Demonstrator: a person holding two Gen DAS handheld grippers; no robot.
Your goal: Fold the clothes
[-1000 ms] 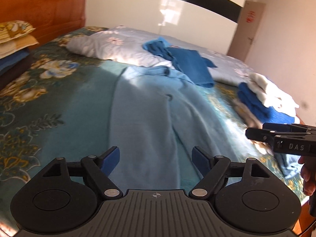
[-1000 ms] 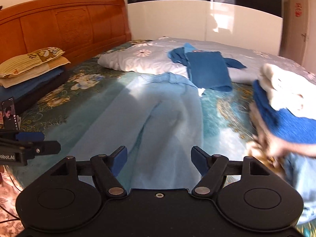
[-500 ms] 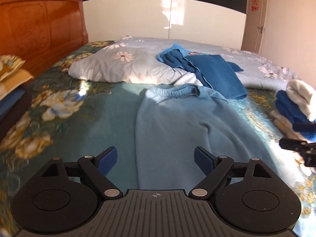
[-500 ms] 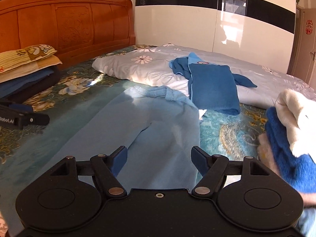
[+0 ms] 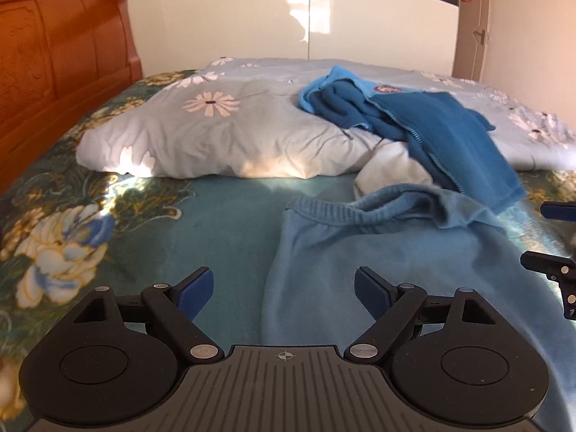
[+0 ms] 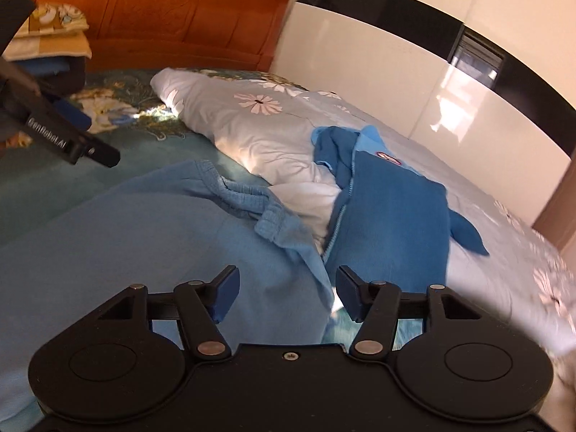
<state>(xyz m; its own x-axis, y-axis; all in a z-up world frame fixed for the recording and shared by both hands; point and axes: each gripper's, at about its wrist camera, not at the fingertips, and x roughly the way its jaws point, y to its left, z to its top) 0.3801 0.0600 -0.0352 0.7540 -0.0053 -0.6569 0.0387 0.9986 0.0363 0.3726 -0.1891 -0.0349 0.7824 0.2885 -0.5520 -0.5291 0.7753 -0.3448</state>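
Light blue trousers lie flat on the bed, their bunched waistband toward the duvet. My left gripper is open and empty, low over the trousers' left edge. My right gripper is open and empty, just above the trousers near the right end of the waistband. A dark blue zip jacket lies on the duvet beyond it, also in the left wrist view. The right gripper's fingers show at the left view's right edge; the left gripper's body shows in the right view.
A grey floral duvet lies across the far bed. The teal floral bedspread covers the rest. An orange wooden headboard stands left, with stacked pillows beside it. White glossy wardrobe doors lie behind.
Both grippers moved forward along the trousers toward the waistband and lower. The right gripper tilted and swung right, so the folded pile at the right left its view. Both stayed open.
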